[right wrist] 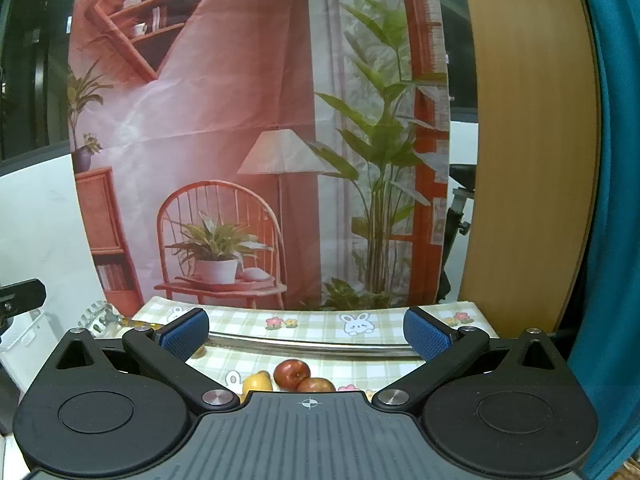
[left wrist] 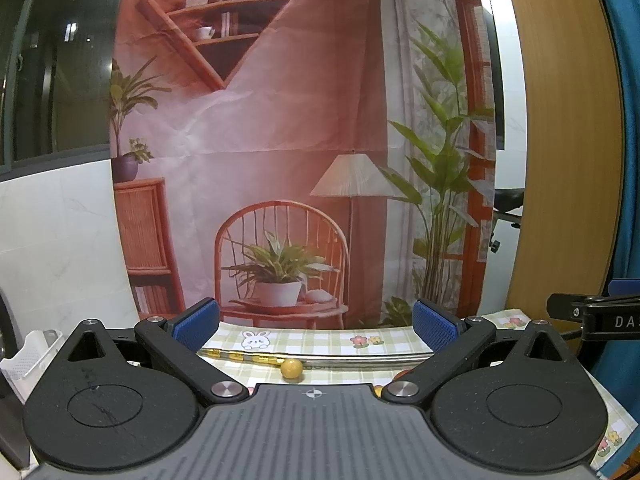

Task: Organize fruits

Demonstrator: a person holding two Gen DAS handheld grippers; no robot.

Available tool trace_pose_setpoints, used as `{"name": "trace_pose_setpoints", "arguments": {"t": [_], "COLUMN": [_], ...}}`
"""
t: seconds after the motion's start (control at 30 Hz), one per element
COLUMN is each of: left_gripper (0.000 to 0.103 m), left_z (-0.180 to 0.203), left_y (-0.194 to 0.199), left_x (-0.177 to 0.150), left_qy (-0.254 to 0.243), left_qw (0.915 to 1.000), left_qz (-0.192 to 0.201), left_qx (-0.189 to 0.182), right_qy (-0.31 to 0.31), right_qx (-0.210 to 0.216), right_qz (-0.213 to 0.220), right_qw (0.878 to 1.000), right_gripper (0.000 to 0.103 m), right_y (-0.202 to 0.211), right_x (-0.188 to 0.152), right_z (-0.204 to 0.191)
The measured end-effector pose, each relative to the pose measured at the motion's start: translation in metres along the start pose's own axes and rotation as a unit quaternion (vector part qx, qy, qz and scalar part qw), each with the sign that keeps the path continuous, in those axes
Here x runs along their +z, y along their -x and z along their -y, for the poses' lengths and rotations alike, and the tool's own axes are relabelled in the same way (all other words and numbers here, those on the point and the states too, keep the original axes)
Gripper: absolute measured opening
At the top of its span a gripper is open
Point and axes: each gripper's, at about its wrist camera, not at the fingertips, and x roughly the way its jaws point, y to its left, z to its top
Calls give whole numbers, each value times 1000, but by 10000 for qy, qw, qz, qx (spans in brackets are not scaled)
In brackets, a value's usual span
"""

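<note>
Blue pads of the left gripper (left wrist: 315, 324) and the right gripper (right wrist: 306, 330) stand wide apart, grasping nothing. Ahead of the right one, two red apples (right wrist: 292, 373) and a yellow lemon (right wrist: 257, 382) lie on the checked tablecloth (right wrist: 320, 326), partly cut off by the gripper body. A small yellow-brown fruit (left wrist: 291, 368) lies before the left one. Their long axes cannot be told.

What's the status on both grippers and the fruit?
Left gripper, right gripper open, empty. Red apple, lemon on checked tablecloth, untouched. Nothing in the way.
</note>
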Motion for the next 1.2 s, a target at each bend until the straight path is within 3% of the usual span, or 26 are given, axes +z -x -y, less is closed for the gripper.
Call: {"name": "trace_pose_setpoints", "arguments": {"t": [0.3,0.47,0.63,1.2], "left_gripper": [103,103,103,103], "left_z": [1,4,7,3], "left_y": [1,3,9,3], "left_x": [-1,-1,-3,-3], "left_qy": [-2,83,-141,-5], "left_qw": [10000,9997,9996,9997], "left_qz": [74,101,201,173], "left_qx": [21,-217,-155,-157], "right_qy": [-47,-86,-217,-18], "right_qx": [-63,-17,40,-91], "right_qz": [75,100,42,64], "right_qw": [9999,9999,9997,9999], "right_gripper": [103,103,103,103], "right_y": [4,7,4,8], "right_x": [-2,-4,-5,-4], "right_z": [-7,-4,0,-10]}}
